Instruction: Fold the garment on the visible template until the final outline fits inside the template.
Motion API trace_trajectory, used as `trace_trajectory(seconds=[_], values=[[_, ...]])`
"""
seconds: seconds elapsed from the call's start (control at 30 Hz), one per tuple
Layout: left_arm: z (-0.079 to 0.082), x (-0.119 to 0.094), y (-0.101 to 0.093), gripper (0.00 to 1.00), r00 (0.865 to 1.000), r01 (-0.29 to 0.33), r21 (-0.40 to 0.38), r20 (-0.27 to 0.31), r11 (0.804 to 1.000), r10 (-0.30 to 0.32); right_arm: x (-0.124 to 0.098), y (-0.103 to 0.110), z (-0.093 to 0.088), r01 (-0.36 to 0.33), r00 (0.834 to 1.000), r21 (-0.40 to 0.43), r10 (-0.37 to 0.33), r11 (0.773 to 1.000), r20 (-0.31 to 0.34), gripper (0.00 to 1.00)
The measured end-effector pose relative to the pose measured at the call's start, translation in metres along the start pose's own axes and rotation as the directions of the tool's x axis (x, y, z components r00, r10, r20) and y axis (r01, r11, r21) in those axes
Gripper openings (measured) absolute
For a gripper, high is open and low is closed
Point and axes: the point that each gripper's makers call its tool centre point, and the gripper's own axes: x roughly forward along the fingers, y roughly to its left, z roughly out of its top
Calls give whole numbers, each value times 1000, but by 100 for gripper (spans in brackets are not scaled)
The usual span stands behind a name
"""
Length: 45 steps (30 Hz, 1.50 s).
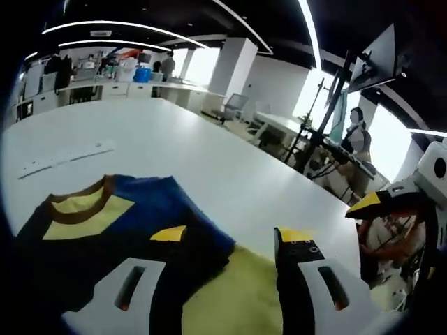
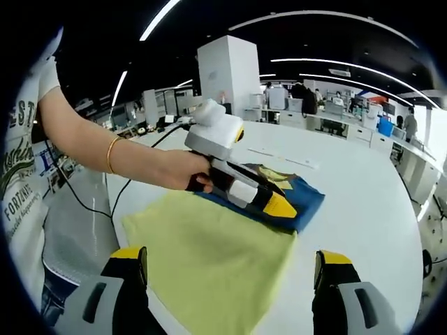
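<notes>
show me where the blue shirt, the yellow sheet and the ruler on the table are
blue shirt (image 1: 150, 199): left gripper view, on the blue fabric beside its collar.
yellow sheet (image 2: 209, 258): right gripper view, middle of the sheet.
ruler (image 1: 66, 158): left gripper view, middle of the pale strip.

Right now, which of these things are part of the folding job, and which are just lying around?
Part of the job: blue garment, yellow-green template, left gripper, right gripper.

Just lying about: white strip on the table, office chair, blue bin.
</notes>
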Motion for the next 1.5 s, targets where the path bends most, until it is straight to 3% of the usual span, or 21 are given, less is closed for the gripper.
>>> trace_trajectory(seconds=[0.27,0.53,0.67,0.8,1.0,1.5], values=[[-3,-37,17,83,997,-77,68,-9,995,77,1,2,-3,-21,1000,-6,21,1000,-14,99],[-3,-74,31,90,996,-84,31,24,996,83,5,3,-5,-44,999,-33,43,999,-31,99],[-4,-96,38,95,994,-101,48,37,994,99,7,3,-8,-60,997,-43,58,997,-41,99],[-11,-108,40,97,994,-107,67,10,992,106,10,7,-13,-88,995,-46,86,995,-55,99],[-20,-133,36,99,996,-89,75,22,993,87,10,14,-22,-124,989,-83,116,989,-95,99],[-47,-201,36,98,991,-127,65,50,990,124,6,24,-41,-172,974,-112,153,979,-166,93]])
